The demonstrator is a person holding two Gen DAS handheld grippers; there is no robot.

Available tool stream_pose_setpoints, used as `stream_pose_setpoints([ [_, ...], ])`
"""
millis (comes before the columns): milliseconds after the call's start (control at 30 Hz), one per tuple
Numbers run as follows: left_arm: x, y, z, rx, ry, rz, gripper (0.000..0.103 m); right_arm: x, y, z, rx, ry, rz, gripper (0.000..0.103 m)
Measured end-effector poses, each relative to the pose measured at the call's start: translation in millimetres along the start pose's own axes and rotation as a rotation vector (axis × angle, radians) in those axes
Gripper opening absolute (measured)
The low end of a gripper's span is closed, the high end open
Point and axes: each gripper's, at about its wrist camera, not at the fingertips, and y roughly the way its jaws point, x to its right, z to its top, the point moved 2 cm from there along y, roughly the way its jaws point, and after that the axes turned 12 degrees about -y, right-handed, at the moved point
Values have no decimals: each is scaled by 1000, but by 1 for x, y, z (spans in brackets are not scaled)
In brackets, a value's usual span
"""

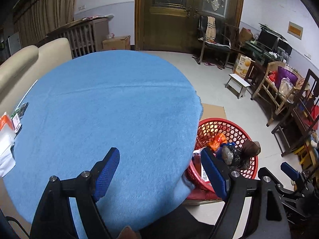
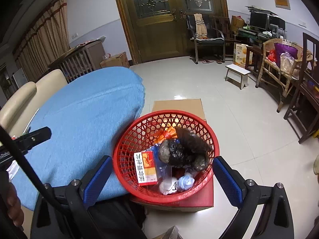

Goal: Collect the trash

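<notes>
A red lattice basket (image 2: 127, 137) (image 1: 235, 127) stands on a box beside the round table with a blue cloth (image 1: 103, 107) (image 2: 79, 119). In it lie a red-and-white carton (image 2: 146, 168), a dark plastic bag (image 2: 179, 151), an orange wrapper (image 2: 166, 132) and crumpled pale wads (image 2: 184, 181). My right gripper (image 2: 162, 177) hangs open just above the basket, nothing between its fingers. My left gripper (image 1: 161, 169) is open over the table's near right edge, empty. At the table's far left edge lie white papers and small packets (image 1: 9, 131).
A flat cardboard sheet (image 2: 179, 104) lies on the tiled floor behind the basket. A cream sofa (image 1: 24, 63) stands left of the table. A small white stool (image 2: 237, 73), a rattan chair (image 2: 279, 63), dark wooden chairs and a black armchair (image 2: 207, 33) line the right side.
</notes>
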Motion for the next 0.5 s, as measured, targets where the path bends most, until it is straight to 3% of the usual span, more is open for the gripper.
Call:
stream_pose_setpoints([
  [500, 7, -24, -13, 36, 7, -18, 84, -16, -10, -7, 25, -2, -2, 101],
])
